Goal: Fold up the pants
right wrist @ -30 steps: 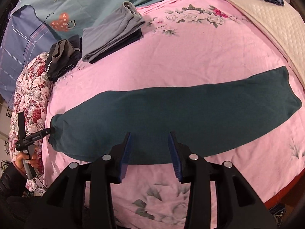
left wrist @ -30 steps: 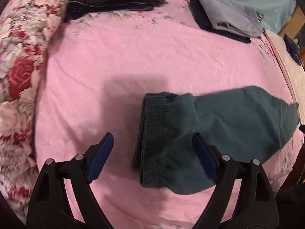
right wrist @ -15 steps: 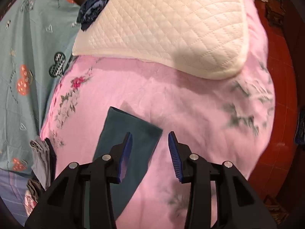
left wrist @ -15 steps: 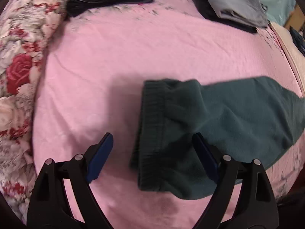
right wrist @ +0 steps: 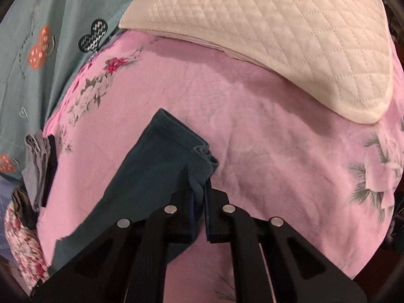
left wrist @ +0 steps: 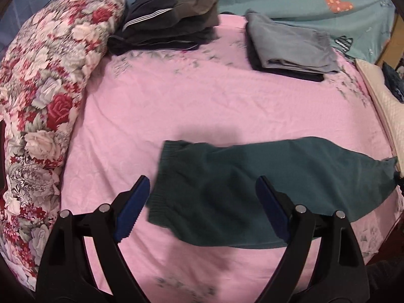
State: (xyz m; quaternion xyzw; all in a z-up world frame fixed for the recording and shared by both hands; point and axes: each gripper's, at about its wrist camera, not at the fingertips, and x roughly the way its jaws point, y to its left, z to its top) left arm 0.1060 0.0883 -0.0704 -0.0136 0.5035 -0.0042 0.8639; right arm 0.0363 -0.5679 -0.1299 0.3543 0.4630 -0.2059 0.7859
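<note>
Right gripper (right wrist: 199,209): jaws clamped on hem corner of pants (left wrist: 265,189). Left gripper (left wrist: 202,202): jaws wide open, waistband lying between them on bed (left wrist: 202,101). Risk imo: thin pinch, layers slip out mid-fold, leg flops crooked.

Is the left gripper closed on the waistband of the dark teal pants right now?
No, the left gripper is wide open, its blue pads apart above the ribbed waistband end of the dark teal pants, gripping nothing.

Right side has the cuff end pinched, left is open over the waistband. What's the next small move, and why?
Probably lower the left hand-held gripper and close on the waistband of the teal pants. The right hand-held gripper already pinches the cuffs, while the waistband lies loose on the pink sheet.
</note>
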